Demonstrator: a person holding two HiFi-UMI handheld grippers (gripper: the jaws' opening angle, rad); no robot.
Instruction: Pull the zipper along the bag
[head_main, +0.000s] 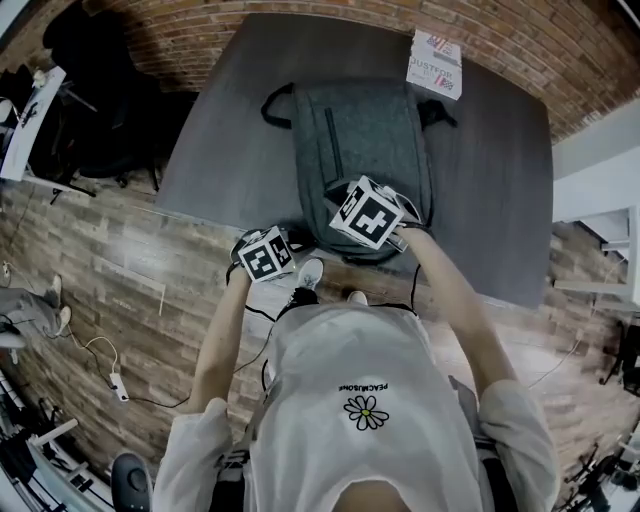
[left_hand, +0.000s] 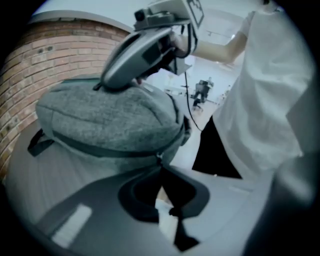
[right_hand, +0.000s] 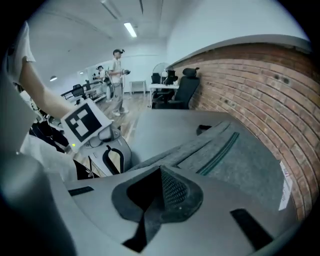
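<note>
Your left gripper's fingers (left_hand: 95, 205) are pressed together, tips meeting right on the zip line at the lower edge of the grey backpack (left_hand: 110, 120). A small metal zipper pull (left_hand: 158, 159) runs into the tips of the left gripper (left_hand: 159, 166), so you look to have it pinched. In this left gripper view the bag bulges up ahead of you on the dark table (left_hand: 35, 185). Your right gripper (left_hand: 104, 83) comes down from above with its nose touching the bag's top.

In the right gripper view, those fingers (right_hand: 240, 200) are closed too, pad against pad, with nothing showing between them. Their tips sit against the bag's grey fabric. Your left gripper, with its marker cube, is low at the left, at the bag's edge. A brick wall (right_hand: 260, 90) runs along the right, and a person (right_hand: 118, 75) stands far off.

In the head view the backpack lies flat, lengthwise away from you, its near end at the table's near edge. Your left gripper is at the bag's near left corner. Your right one is over the near end, right of the middle. The two are near each other but apart. A printed packet (head_main: 435, 63) lies just beside the bag's far right corner.
</note>
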